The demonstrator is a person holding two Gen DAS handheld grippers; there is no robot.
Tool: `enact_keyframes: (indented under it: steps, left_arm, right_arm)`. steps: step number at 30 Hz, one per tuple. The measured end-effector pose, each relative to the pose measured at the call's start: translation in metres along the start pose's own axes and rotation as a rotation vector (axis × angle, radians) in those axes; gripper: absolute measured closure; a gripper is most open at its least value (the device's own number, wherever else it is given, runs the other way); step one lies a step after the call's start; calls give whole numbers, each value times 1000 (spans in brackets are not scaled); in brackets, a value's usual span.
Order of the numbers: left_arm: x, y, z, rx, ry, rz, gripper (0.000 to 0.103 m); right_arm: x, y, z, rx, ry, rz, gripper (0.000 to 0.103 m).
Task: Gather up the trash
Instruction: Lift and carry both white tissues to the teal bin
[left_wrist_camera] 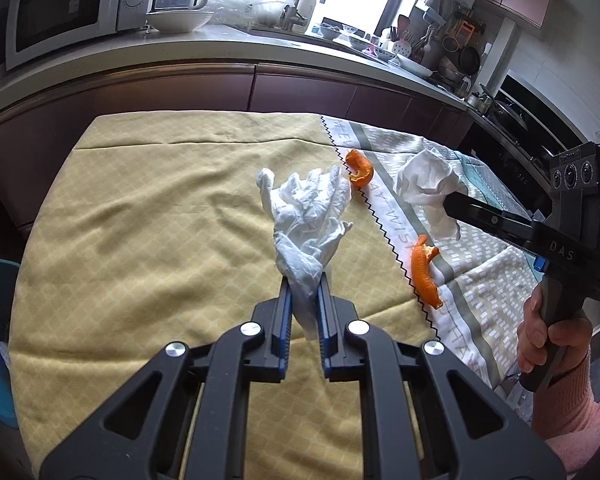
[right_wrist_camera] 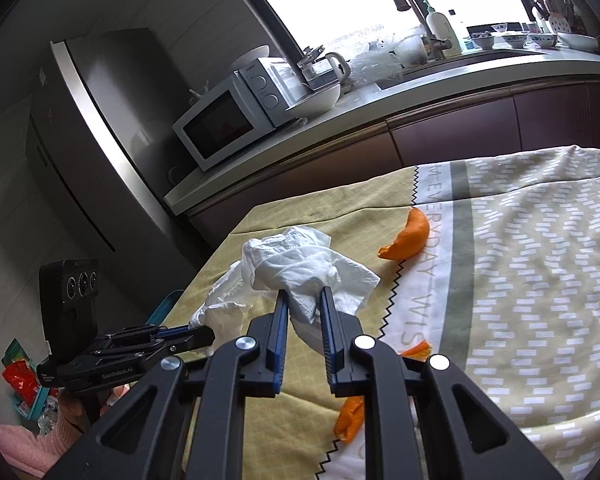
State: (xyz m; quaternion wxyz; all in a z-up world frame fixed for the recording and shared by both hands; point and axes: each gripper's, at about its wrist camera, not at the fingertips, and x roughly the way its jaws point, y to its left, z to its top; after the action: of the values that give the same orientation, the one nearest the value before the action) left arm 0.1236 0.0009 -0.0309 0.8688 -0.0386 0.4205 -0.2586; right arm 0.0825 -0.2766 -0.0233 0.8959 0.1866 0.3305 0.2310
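My left gripper (left_wrist_camera: 304,280) is shut on a crumpled white tissue (left_wrist_camera: 306,208) and holds it over the yellow tablecloth (left_wrist_camera: 140,220). My right gripper (right_wrist_camera: 305,294) is shut on a second crumpled white tissue (right_wrist_camera: 300,264); it also shows in the left wrist view (left_wrist_camera: 424,184), with the right gripper (left_wrist_camera: 450,202) at its edge. Two orange peel pieces lie on the cloth: one far (left_wrist_camera: 360,166) (right_wrist_camera: 408,238) and one nearer (left_wrist_camera: 424,272), partly hidden under my right gripper (right_wrist_camera: 350,416). The left gripper (right_wrist_camera: 210,334) and its tissue (right_wrist_camera: 224,304) show in the right wrist view.
A patterned white-and-green cloth (left_wrist_camera: 480,280) covers the table's right part. A kitchen counter (left_wrist_camera: 220,52) with a microwave (left_wrist_camera: 68,8), bowl and dishes runs behind. A fridge (right_wrist_camera: 92,152) stands at the left. A teal bin (right_wrist_camera: 28,384) with red trash sits on the floor.
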Motion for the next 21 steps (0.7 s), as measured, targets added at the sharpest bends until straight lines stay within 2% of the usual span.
enact_keyframes:
  steps: [21]
  left_arm:
    - [-46, 47, -23, -97, -57, 78, 91]
  right_arm:
    - [43, 52, -12, -49, 84, 115, 88]
